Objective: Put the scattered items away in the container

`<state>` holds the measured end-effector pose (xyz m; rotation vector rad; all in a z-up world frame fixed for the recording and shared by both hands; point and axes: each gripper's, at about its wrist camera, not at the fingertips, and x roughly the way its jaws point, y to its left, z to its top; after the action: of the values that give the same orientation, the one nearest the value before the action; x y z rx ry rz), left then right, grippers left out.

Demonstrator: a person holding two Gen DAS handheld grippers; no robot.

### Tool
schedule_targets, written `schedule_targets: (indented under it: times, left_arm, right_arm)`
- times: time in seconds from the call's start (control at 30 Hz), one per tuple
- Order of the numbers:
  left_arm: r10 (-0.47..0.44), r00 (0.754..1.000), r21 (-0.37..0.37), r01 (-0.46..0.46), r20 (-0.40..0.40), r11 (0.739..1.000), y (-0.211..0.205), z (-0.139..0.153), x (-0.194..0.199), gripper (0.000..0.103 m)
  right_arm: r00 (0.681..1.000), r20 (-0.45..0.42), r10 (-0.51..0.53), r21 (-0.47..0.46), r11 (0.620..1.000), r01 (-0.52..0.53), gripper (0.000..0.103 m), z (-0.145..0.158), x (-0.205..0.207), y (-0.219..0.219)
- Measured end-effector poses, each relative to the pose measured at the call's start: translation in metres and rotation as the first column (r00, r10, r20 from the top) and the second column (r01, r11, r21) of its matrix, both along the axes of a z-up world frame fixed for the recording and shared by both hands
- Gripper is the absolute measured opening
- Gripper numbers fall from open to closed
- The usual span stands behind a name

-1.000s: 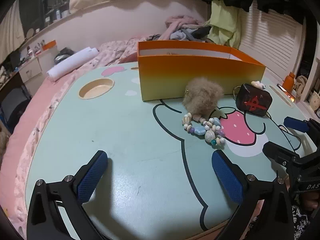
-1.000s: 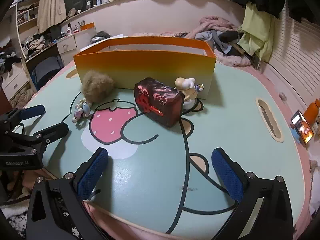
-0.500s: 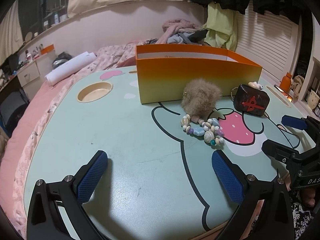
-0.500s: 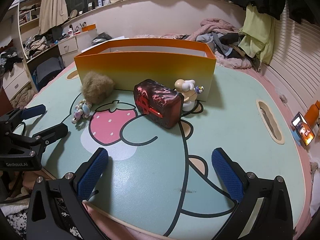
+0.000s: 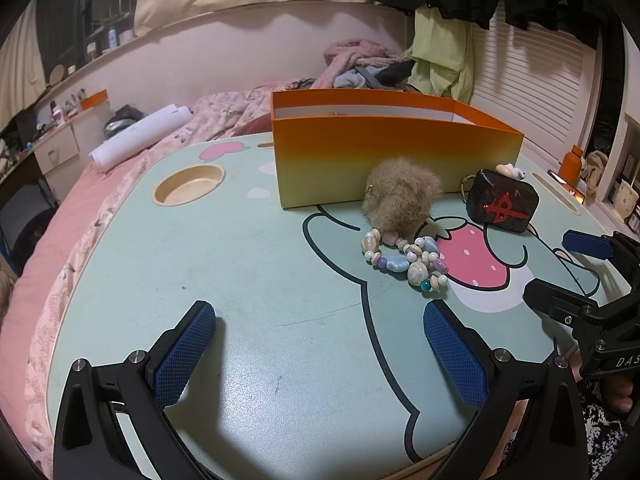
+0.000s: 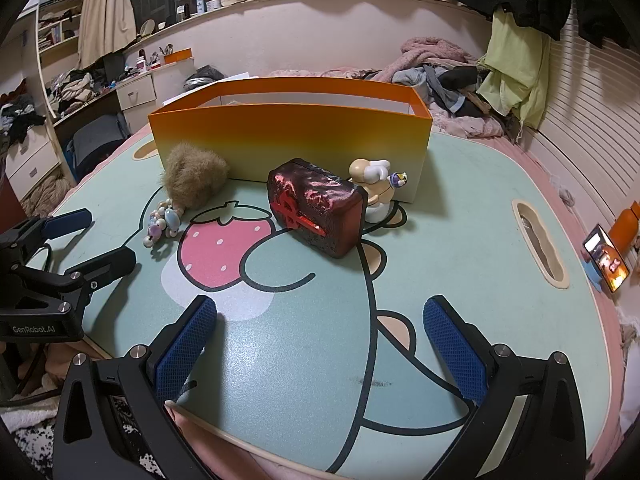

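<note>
An orange open box (image 5: 384, 156) (image 6: 288, 140) stands at the back of the mint cartoon table (image 5: 248, 264) (image 6: 460, 216). In front of it lie a tan fur pompom (image 5: 400, 198) (image 6: 194, 180), a bead bracelet (image 5: 408, 258) (image 6: 162, 222), a dark block with a red character (image 5: 502, 206) (image 6: 318, 212), and a small white figurine (image 6: 378, 194), whose top shows behind the block in the left wrist view (image 5: 510, 170). My left gripper (image 5: 320, 344) (image 6: 96, 240) is open and empty near the front edge. My right gripper (image 6: 320, 340) (image 5: 560, 268) is open and empty, right of it.
A round cup recess (image 5: 188, 188) sits at the table's left, a slot (image 6: 538, 246) at its right. A lit phone (image 6: 606, 258) and orange bottle (image 6: 630, 224) stand off the right edge. Pink bedding (image 5: 80, 216) and piled clothes (image 6: 452, 68) surround the table.
Both grippers have tilted up and edged slightly nearer the items. Both stay open; nothing on the table has moved.
</note>
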<state>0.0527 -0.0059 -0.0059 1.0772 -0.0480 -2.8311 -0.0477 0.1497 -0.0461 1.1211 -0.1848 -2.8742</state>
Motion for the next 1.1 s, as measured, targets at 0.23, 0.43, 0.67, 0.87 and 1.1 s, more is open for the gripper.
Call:
schedule_targets:
  times: [0.23,0.43,0.67,0.87,1.1]
  left_arm:
    - [-0.001,1.0,0.0,0.001,0.0,1.0,-0.0002,-0.0003,0.0,0.103]
    - [-0.003,1.0,0.001,0.003,-0.005,1.0,0.0003,-0.0001,-0.0001,0.103]
    - [-0.006,1.0,0.002,0.006,-0.007,1.0,0.0009,0.0015,-0.0027,0.103]
    - [-0.006,1.0,0.002,0.006,-0.007,1.0,0.0008,0.0012,-0.0026,0.103]
    - [-0.008,1.0,0.003,0.008,-0.008,1.0,0.0014,0.0016,-0.0031,0.103]
  right_arm:
    - [1.0,0.0,-0.001,0.0,1.0,0.001,0.103,-0.0002,0.0001,-0.0001]
    - [1.0,0.0,-0.002,0.0,1.0,0.002,0.103,-0.0003,0.0002,-0.0001]
    - [1.0,0.0,-0.003,0.0,1.0,0.003,0.103,-0.0003,0.0,-0.0001]
    - [1.0,0.001,-0.004,0.0,1.0,0.004,0.103,-0.0006,0.0003,-0.0001]
    - [1.0,0.001,-0.004,0.0,1.0,0.004,0.103,-0.0007,0.0002,-0.0001]
